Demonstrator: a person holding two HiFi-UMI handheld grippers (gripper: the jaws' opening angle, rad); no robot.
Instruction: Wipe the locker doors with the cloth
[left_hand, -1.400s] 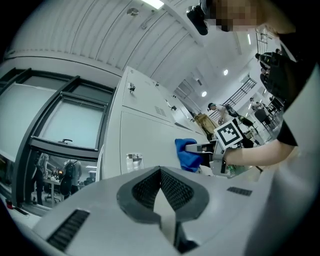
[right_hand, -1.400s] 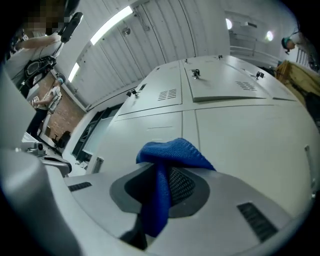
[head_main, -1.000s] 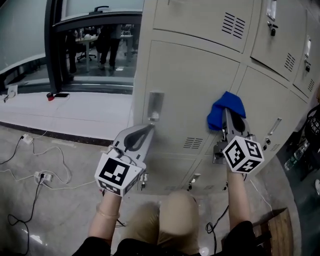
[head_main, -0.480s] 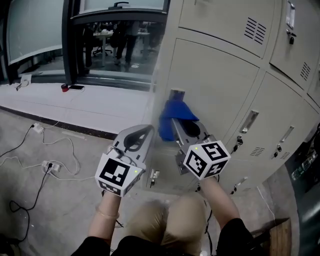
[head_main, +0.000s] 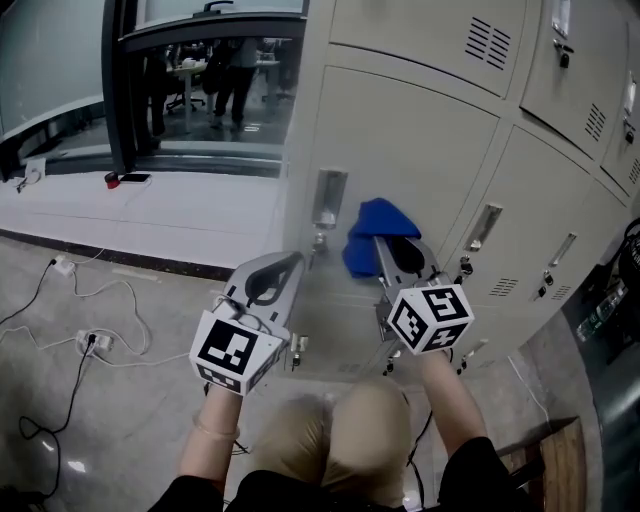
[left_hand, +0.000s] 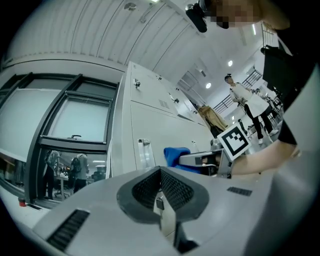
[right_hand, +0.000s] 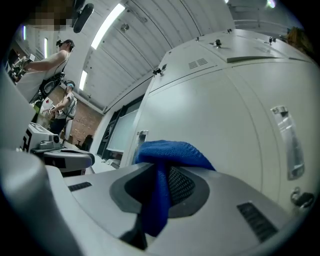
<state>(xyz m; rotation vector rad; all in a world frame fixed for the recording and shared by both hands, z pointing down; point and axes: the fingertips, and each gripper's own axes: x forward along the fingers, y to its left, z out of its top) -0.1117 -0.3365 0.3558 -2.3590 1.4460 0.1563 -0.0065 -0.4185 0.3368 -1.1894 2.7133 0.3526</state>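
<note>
One cloth (head_main: 378, 222), two grippers (head_main: 290, 262) (head_main: 388, 246), several locker doors (head_main: 420, 150).

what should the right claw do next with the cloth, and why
Probably slide the right claw rightward across the locker door, pressing the blue cloth flat. It is shut on the cloth, which sits low beside the handle plate; most of the panel lies beyond.

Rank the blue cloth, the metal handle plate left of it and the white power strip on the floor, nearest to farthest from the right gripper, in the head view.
1. blue cloth, clamped in the right gripper itself.
2. metal handle plate, just left of the cloth.
3. white power strip, far off at the lower left.
</note>
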